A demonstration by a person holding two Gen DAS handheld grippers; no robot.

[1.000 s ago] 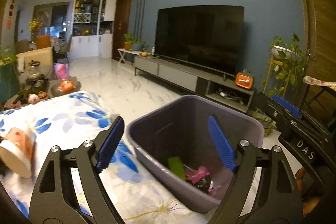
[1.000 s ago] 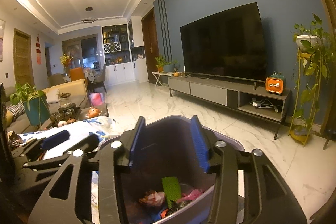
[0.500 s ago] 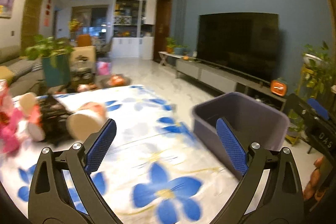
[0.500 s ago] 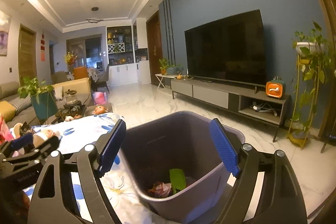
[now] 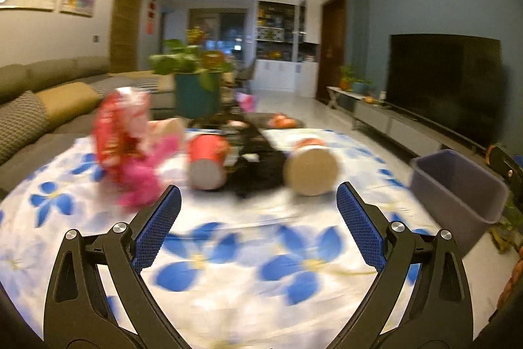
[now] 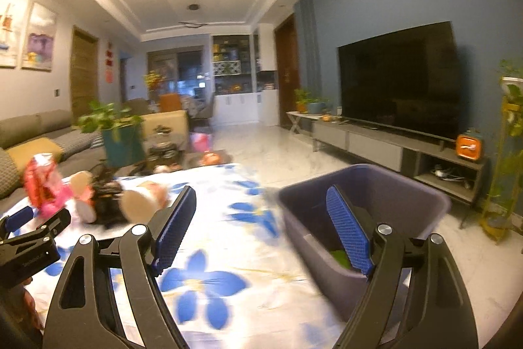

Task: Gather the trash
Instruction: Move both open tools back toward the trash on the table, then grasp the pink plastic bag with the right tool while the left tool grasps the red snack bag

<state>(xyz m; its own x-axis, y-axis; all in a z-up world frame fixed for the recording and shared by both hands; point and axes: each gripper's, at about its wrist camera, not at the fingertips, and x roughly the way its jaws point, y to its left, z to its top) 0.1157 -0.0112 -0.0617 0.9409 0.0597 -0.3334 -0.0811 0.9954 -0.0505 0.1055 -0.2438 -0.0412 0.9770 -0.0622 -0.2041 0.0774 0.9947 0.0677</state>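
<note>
Facing the litter heaped on the flower-print tablecloth [image 5: 228, 254], my left gripper [image 5: 258, 211] spreads its jaws wide and holds nothing, lined up on the tan paper cup [image 5: 310, 170] lying on its side. Beside it lie a red cup [image 5: 207, 161], a black wrapper [image 5: 258, 162] and a pink and red wrapper [image 5: 127, 146]. My right gripper [image 6: 261, 233] hangs equally wide and empty, near the purple bin [image 6: 402, 201] at the table's edge, ready, I judge, to receive. Green scrap [image 6: 340, 257] sits in the bin. Nothing blocks the cup; a potted plant [image 5: 196, 87] stands well behind.
</note>
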